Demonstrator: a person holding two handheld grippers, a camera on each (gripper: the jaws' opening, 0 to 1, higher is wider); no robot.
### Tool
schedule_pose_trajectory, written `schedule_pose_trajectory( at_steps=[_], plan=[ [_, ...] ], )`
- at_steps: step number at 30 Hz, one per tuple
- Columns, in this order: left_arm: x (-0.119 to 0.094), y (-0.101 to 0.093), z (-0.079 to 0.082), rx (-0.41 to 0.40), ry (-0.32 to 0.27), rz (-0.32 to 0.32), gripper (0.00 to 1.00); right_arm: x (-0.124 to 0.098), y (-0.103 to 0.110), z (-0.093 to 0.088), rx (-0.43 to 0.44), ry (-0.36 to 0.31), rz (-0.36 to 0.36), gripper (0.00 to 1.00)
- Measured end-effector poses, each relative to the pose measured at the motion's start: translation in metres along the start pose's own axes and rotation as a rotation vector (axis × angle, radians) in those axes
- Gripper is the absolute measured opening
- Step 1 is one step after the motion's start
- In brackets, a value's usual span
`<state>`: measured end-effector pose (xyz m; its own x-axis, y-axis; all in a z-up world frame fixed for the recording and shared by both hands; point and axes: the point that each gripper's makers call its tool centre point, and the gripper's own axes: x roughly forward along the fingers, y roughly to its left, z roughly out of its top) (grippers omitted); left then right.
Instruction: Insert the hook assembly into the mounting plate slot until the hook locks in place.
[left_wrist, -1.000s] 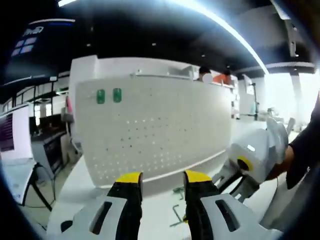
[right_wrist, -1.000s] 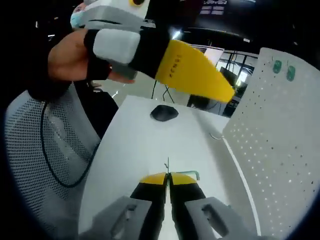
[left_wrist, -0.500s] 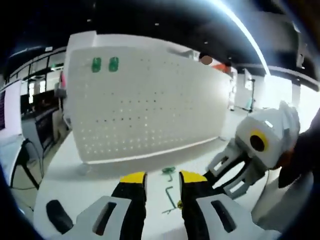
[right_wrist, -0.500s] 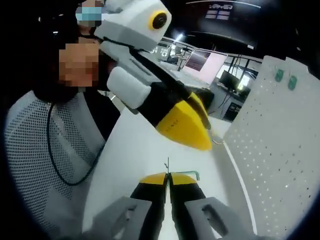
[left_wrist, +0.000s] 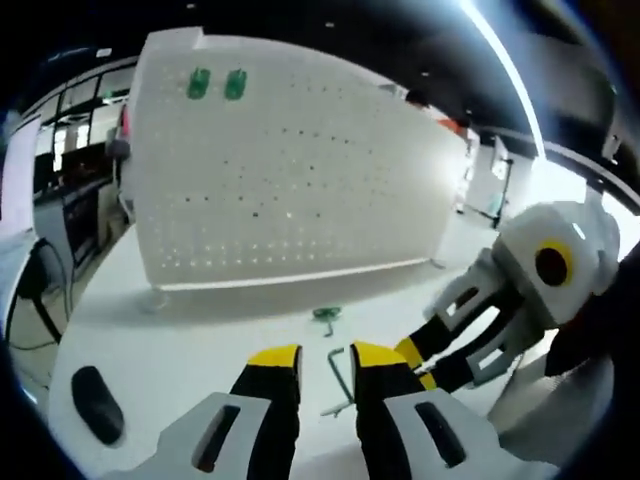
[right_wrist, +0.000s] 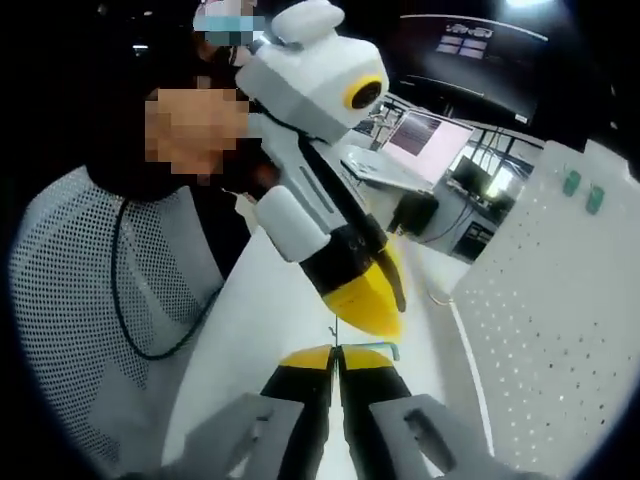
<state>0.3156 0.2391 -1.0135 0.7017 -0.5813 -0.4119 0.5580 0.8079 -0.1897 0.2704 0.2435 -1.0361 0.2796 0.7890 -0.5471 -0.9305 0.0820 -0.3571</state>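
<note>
Your left gripper (left_wrist: 326, 358) hangs low over the smooth white tabletop (left_wrist: 200, 330), its yellow-tipped jaws a narrow gap apart with nothing between them. Just ahead of them lies a thin bent metal hook (left_wrist: 337, 368), and a little farther on a small green plastic clip piece (left_wrist: 325, 314) — both flat on the table. Behind stands the white perforated mounting board (left_wrist: 290, 180), upright, with two green tabs (left_wrist: 217, 83) near its top corner. A dark oval mouse (left_wrist: 94, 403) lies off to one side. Your right gripper (right_wrist: 337, 352) has its jaws pressed together on a fine wire (right_wrist: 335, 333) that sticks up between the tips.
</note>
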Motion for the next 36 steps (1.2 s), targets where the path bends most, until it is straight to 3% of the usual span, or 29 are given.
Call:
schedule_pose_trajectory(
  at_steps=[8,17,20,32,36],
  plan=[
    [0.001,0.002,-0.009,-0.041,0.038,0.002,0.19,-0.002,0.007,0.009,-0.075,-0.020,0.018,0.00],
    [0.001,-0.007,-0.015,-0.116,0.057,-0.051,0.09,-0.003,0.012,0.009,-0.160,0.005,0.025,0.00],
    [0.001,-0.003,-0.015,-0.161,0.052,-0.043,0.12,-0.004,0.011,0.009,-0.180,0.006,0.022,0.00],
    [0.002,-0.010,-0.013,-0.230,0.036,-0.091,0.05,-0.007,0.010,0.012,-0.213,-0.007,0.026,0.00],
    [0.000,-0.009,-0.011,-0.243,0.026,-0.089,0.04,-0.007,0.009,0.013,-0.184,-0.013,0.021,0.00]
  ],
)
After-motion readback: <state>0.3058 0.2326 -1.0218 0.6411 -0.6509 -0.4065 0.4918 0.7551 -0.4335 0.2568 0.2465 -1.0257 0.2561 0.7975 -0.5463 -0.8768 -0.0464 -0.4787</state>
